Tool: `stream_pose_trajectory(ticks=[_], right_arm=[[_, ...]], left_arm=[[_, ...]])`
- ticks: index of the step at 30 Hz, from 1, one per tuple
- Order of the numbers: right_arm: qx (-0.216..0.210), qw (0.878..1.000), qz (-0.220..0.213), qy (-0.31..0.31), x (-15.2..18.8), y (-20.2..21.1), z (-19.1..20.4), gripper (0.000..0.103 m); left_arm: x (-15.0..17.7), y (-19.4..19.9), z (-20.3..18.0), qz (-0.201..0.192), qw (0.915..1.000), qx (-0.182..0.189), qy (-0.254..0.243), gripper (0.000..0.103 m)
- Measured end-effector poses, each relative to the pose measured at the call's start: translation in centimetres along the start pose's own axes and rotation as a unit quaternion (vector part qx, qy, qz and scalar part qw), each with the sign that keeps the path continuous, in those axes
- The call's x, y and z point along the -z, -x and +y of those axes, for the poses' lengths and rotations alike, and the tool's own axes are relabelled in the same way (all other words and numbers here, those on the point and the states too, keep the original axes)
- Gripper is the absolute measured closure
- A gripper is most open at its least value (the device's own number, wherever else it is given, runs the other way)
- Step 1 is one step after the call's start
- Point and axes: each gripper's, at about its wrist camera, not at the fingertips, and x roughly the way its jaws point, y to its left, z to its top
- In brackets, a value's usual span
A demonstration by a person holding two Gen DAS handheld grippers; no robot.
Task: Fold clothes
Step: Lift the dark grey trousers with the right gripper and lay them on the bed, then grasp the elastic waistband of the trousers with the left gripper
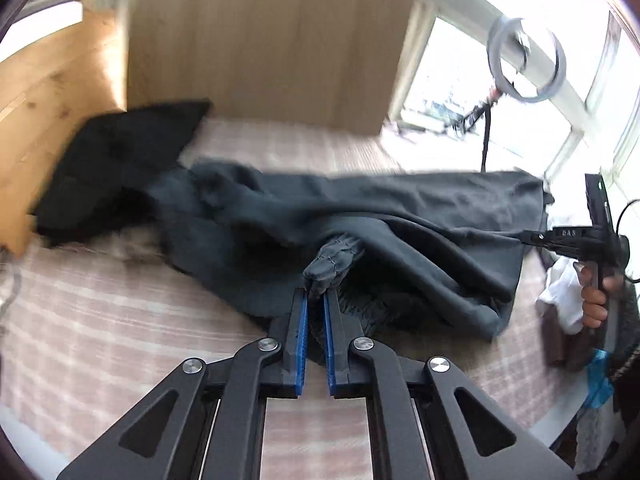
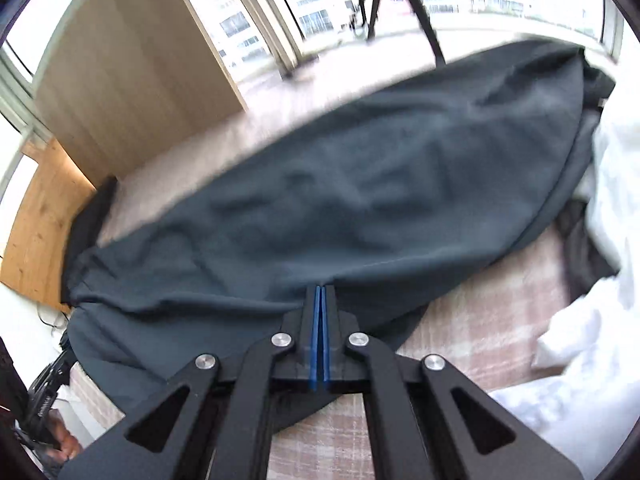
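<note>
Here the dark grey garment (image 1: 360,220) lies stretched across a bed (image 1: 100,320) covered in a pink-and-white checked sheet, its soft, matte cloth rumpled into long folds. In the left wrist view it runs from about 9 o'clock to 3 o'clock, and a bunched, stitched end of it pokes toward the left gripper (image 1: 316,294). The blue-padded fingers (image 1: 301,320) there are clenched on that thick bunch, so a narrow gap remains between the pads.

In the right wrist view the garment (image 2: 360,184) fills the middle as a broad, rounded sweep of fabric, slightly blurred along its upper edge. The right gripper (image 2: 320,292) has its fingers (image 2: 316,320) pressed flat together on the near hem, grasping a thin fold.

From the left view, the right gripper (image 1: 532,236) shows at 3 o'clock, pinching the far edge, with a hand (image 1: 596,300) around its handle.

A black cushion-like cloth (image 1: 116,168) sits at 10 o'clock against a pale wood panel (image 1: 260,40). White crumpled fabric (image 2: 592,340) lies at 4 o'clock in the right view.
</note>
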Motion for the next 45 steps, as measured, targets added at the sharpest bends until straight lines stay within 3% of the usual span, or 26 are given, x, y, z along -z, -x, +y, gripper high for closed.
stream_pose_trajectory(ticks=[4, 6, 7, 9, 11, 12, 14, 15, 17, 19, 22, 27, 31, 34, 39, 45], right_arm=[[-0.021, 0.998, -0.061, 0.01, -0.5, 6.3, 1.3, 0.102], [-0.006, 0.996, -0.083, 0.019, 0.2, 9.1, 1.7, 0.102], [0.019, 0.996, -0.079, 0.022, 0.7, 9.9, 1.6, 0.102], [0.072, 0.996, -0.032, 0.045, 1.7, 9.6, 1.4, 0.102], [0.1, 0.993, 0.012, 0.065, 3.1, 8.8, 0.7, 0.102], [0.112, 0.991, 0.026, 0.066, 3.5, 8.5, 0.4, 0.102], [0.119, 0.99, 0.039, 0.061, 3.8, 8.4, -0.4, 0.099], [0.118, 0.991, 0.036, 0.052, 3.6, 8.5, -0.8, 0.098], [0.106, 0.993, 0.025, 0.035, 3.1, 8.6, -1.2, 0.097], [0.085, 0.996, 0.016, 0.032, 2.6, 8.2, -0.9, 0.088], [0.071, 0.997, 0.009, 0.04, 2.0, 7.2, 0.2, 0.084], [0.04, 0.997, 0.034, 0.054, 1.8, 4.3, 2.0, 0.075], [0.016, 0.996, 0.058, 0.059, 2.3, 2.1, 3.7, 0.074], [-0.008, 0.995, 0.077, 0.064, 2.6, 0.2, 5.2, 0.069], [-0.032, 0.991, 0.104, 0.078, 2.4, -2.9, 7.8, 0.067], [0.002, 0.977, 0.112, 0.183, 4.1, -3.2, 10.0, 0.062]], left_arm=[[-0.2, 6.0, 3.6, -0.023, 0.9993, -0.027, 0.013, 0.097], [1.0, 7.7, 5.0, -0.006, 0.9993, -0.036, 0.008, 0.098], [1.8, 8.0, 5.6, 0.01, 0.9993, -0.037, 0.005, 0.103], [4.0, 7.7, 6.4, 0.069, 0.9975, -0.016, 0.0, 0.103], [5.8, 6.8, 7.1, 0.113, 0.9931, -0.034, 0.0, 0.102], [6.3, 6.2, 7.4, 0.128, 0.9903, -0.054, -0.003, 0.102], [6.0, 4.9, 7.7, 0.128, 0.9903, -0.053, 0.002, 0.102], [5.4, 4.2, 7.7, 0.119, 0.992, -0.044, 0.005, 0.101], [3.6, 2.3, 7.7, 0.098, 0.9948, -0.023, 0.011, 0.081], [2.0, 0.1, 7.8, 0.087, 0.9959, -0.012, 0.019, 0.068], [0.0, -3.7, 8.5, 0.098, 0.9944, -0.001, 0.039, 0.066], [-1.9, -8.5, 9.2, 0.12, 0.9899, 0.021, 0.074, 0.065], [-1.7, -8.9, 9.2, 0.121, 0.9874, 0.054, 0.086, 0.094], [-1.4, -7.8, 8.8, 0.111, 0.989, 0.064, 0.074, 0.095], [-0.8, -6.4, 8.7, 0.101, 0.9905, 0.065, 0.066, 0.092], [2.4, -4.5, 8.7, 0.138, 0.9853, 0.08, 0.06, 0.07]])
